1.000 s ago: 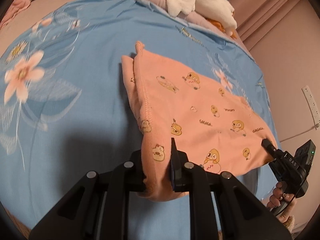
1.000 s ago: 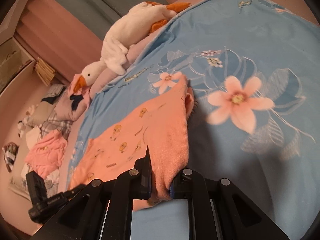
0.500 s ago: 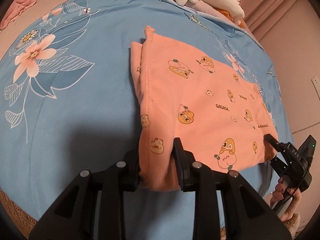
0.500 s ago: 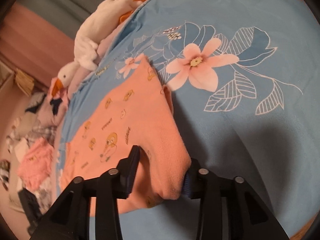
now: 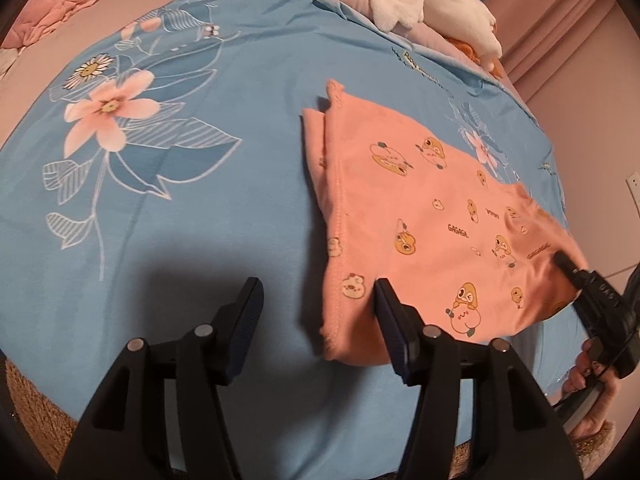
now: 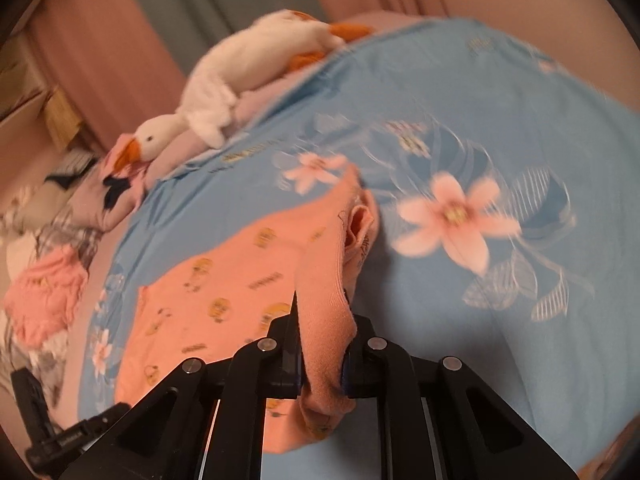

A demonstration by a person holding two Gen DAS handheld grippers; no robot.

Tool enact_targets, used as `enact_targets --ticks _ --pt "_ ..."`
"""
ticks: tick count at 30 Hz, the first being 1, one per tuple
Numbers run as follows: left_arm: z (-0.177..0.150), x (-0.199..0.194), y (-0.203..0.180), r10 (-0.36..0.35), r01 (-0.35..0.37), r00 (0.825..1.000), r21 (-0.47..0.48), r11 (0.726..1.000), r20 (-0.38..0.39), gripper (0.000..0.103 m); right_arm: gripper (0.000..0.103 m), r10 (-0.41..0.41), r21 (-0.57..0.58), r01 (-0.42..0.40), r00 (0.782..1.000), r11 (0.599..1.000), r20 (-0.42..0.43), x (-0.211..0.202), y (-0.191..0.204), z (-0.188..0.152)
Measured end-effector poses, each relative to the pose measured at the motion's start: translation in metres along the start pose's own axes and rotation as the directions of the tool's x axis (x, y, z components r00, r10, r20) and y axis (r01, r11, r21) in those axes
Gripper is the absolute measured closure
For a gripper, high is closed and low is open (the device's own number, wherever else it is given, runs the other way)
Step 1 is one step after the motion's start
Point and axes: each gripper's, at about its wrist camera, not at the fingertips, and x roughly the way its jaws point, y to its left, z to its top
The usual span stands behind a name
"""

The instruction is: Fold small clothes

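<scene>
Left claw [image 5: 316, 312]: jaws spread and opening; nothing is pinched. The near hem of the orange garment [image 5: 432, 216] lies partly between the fingers, against the right one, loose.
Right claw [image 6: 320, 356]: jaws closing, pinching a bunched fold of the garment's edge between the pads.
Garment position: it lies on the blue floral bedsheet [image 5: 200, 200], folded at least once, with a doubled edge on its far left side. One near corner is lifted in the right claw; the rest lies flat.
Risk, one-sided hold: only one corner is held. If that claw lifts or carries now, I judge the free corner may drag and skew the fold.
Risk, thick pinch: the right claw grips a rolled wad, not a clean edge. Layers may slip out unevenly and leave a crease.
Risk, snag: the hem lies against the left claw's right finger; drawing that claw away could pull the hem askew.
Left view only: the flat spread of the cartoon print, the left claw's wide gap, the right claw's tip on the far corner and the person's hand [image 5: 588, 368] on it.
Right view only: the pads pressing the cloth, the open curl of layers beyond them, the toy goose [image 6: 240, 84] on the bed's far side, and heaped clothes [image 6: 44, 292] off to the left. This view is blurred.
</scene>
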Motion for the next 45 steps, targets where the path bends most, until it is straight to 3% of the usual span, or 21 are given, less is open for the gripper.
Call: enact_targets --ticks 7,15,23,32,34,38,42,45 --pt "0.003 -0.017 0.014 0.05 -0.049 0.997 -0.021 0.999 0.052 0.046 0.088 0.024 -0.2 -0.015 0.999 0.98 0.041 -0.01 0.053 0.009" --pt "0.005 -0.029 0.031 0.086 -0.082 0.993 -0.057 0.995 0.08 0.046 0.088 0.094 -0.395 -0.087 0.996 0.915 -0.002 -0.006 0.111 -0.003" --pt "0.007 -0.031 0.039 0.119 -0.113 0.989 -0.072 0.991 0.087 0.045 0.088 0.141 -0.549 -0.206 0.977 0.81 -0.16 0.018 0.164 -0.043" --pt "0.006 -0.029 0.039 0.144 -0.139 0.986 -0.059 0.989 0.082 0.043 0.087 0.082 -0.546 -0.249 0.947 0.8 -0.311 0.06 0.175 -0.082" --pt "0.006 -0.029 0.039 0.145 -0.141 0.986 -0.057 0.988 0.081 0.042 0.08 0.084 -0.541 -0.257 0.943 0.801 -0.323 0.062 0.173 -0.086" --pt "0.007 -0.032 0.039 0.103 -0.098 0.991 -0.065 0.993 0.08 0.042 0.045 0.166 -0.484 -0.334 0.919 0.809 -0.357 0.053 0.169 -0.083" --pt "0.01 -0.044 0.029 0.044 -0.04 0.993 -0.037 0.998 0.107 0.042 0.034 0.19 -0.482 -0.318 0.936 0.816 -0.297 0.028 0.161 -0.074" --pt "0.013 -0.048 0.017 -0.056 0.057 0.993 -0.005 0.998 0.1 0.041 0.032 0.206 -0.443 -0.292 0.951 0.848 -0.233 0.01 0.144 -0.061"
